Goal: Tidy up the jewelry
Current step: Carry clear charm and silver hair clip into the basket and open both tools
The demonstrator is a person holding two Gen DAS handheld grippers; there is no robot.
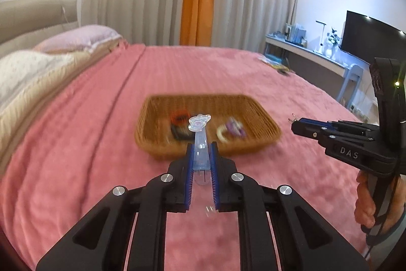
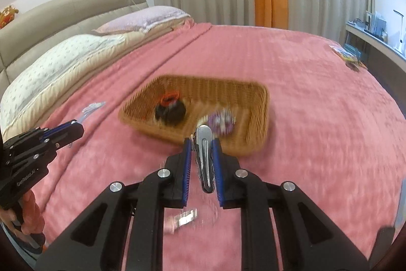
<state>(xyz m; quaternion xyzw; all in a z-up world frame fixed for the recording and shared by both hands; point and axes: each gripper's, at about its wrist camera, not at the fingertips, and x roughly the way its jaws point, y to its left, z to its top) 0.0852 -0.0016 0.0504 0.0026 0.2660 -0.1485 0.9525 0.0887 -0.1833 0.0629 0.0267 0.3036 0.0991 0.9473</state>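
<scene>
My left gripper (image 1: 202, 147) is shut on a clear plastic hair clip (image 1: 201, 141) with a bow-shaped end, lifted above the pink bedspread. My right gripper (image 2: 202, 144) is shut on a silver metal hair clip (image 2: 204, 156). A shallow wicker tray (image 1: 256, 109) lies on the bed ahead of both; it holds an orange hair tie (image 2: 169, 97), a black hair piece (image 2: 172, 112) and a purple-and-white scrunchie (image 2: 220, 122). In the right wrist view the left gripper (image 2: 78, 125) shows at the left with the clear clip (image 2: 91, 108) sticking out. The right gripper (image 1: 295, 125) appears at the right of the left wrist view.
Another small silver piece (image 2: 186, 217) lies on the pink bedspread (image 2: 317, 98) under my right gripper. Pillows (image 2: 63, 52) and the headboard sit at the left. Small packets (image 2: 347, 56) lie near the bed's far right edge. A desk and a dark screen (image 1: 368, 37) stand at the right.
</scene>
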